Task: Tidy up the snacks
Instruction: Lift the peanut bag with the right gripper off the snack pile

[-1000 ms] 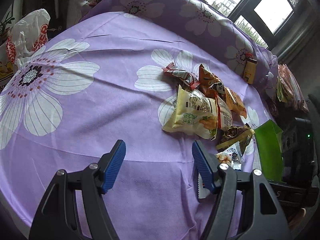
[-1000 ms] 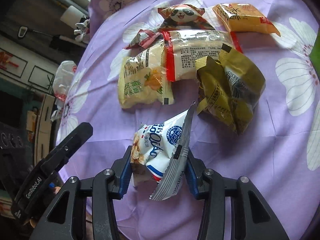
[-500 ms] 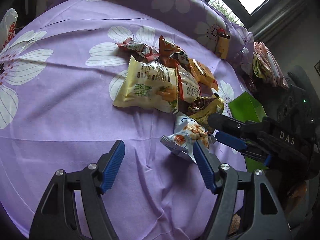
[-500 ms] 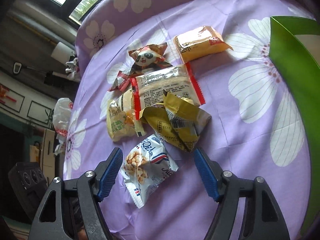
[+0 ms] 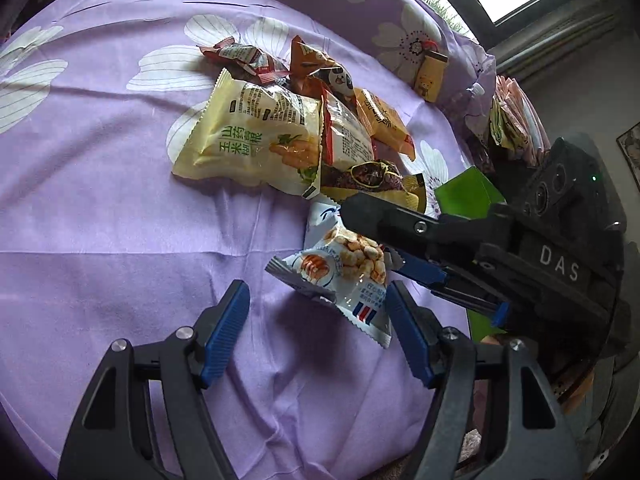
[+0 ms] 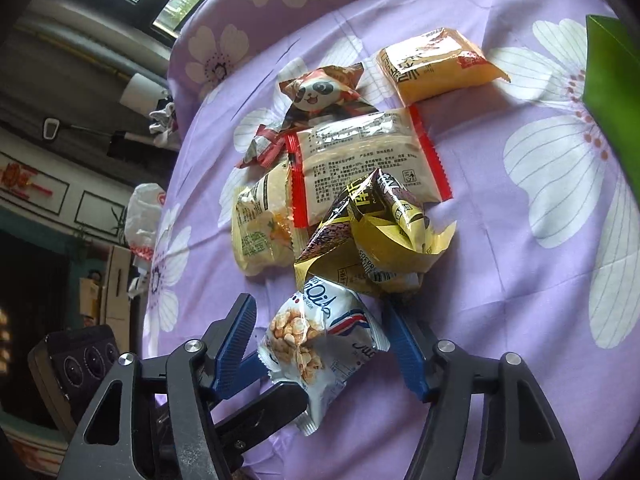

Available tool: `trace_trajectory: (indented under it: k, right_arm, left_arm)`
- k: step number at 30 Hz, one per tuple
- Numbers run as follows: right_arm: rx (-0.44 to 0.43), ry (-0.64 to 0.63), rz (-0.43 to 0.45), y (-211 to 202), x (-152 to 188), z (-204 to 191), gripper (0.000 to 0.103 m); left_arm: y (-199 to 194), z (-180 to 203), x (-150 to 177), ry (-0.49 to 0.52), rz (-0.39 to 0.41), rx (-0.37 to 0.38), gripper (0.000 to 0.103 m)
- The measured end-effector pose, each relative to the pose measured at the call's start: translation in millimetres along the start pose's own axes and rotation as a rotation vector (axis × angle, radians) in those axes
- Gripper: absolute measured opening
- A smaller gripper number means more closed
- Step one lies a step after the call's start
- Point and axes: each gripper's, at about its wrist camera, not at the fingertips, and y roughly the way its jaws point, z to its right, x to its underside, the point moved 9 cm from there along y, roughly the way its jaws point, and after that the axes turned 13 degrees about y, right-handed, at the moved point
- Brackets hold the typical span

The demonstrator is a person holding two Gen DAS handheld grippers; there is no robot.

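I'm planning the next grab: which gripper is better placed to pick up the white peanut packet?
Probably the right gripper: its open fingers straddle the white peanut packet. The left gripper is open too, but the packet sits by only one finger.

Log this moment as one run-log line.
task: organize snacks | right gripper: open around white peanut packet | left gripper: open, beside packet | pile: on cloth

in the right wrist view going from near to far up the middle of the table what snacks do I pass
white peanut packet → crumpled gold packet → clear red-edged packet → panda packet
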Motion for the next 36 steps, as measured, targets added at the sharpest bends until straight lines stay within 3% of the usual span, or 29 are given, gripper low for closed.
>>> trace_trajectory:
  k: [5,8,13,36]
  right_arm:
    - [0.037,-0.035,0.008,2,3,-1,0.056]
    - [0.005,-0.059,-0.017,5,8,-7,0.049]
    - [-0.003,-0.074,-0.025,8,12,-12,0.045]
    - [-0.085,-0.087,0.031,-14,14,-26,0.045]
  left_arm:
    - [1,1,1,0.022,0.004,-0.016,0.069]
    - [2,0,0,0.016,0.012,-0.011,0.069]
    - [-4,-3,-4,0.037,0.046,-0.047,0.046]
    - [-20,9,-19,0.078,0.151,-0.009,0.043]
